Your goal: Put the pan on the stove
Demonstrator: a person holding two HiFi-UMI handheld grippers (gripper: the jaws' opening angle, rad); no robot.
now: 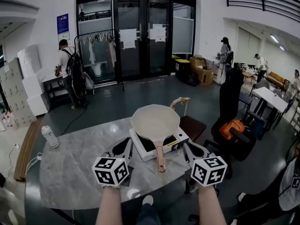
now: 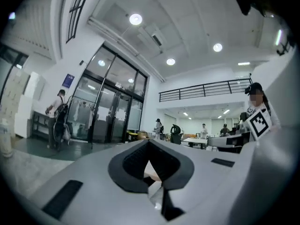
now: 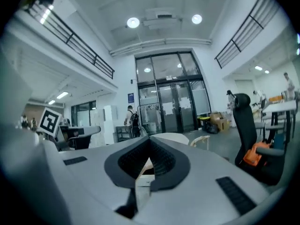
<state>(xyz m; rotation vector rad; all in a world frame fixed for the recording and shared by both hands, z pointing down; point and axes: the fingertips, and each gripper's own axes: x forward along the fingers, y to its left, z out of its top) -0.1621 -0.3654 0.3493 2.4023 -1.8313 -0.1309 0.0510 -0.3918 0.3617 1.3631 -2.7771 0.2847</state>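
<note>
Cream pan sits on the white stove just ahead of the left gripper and right gripper, its handle running back between them, both pairs of jaws pressed together, empty.

A plastic bottle stands at the tabletop's left edge. Glass doors fill the upper middle; an orange bag lies at right.
</note>
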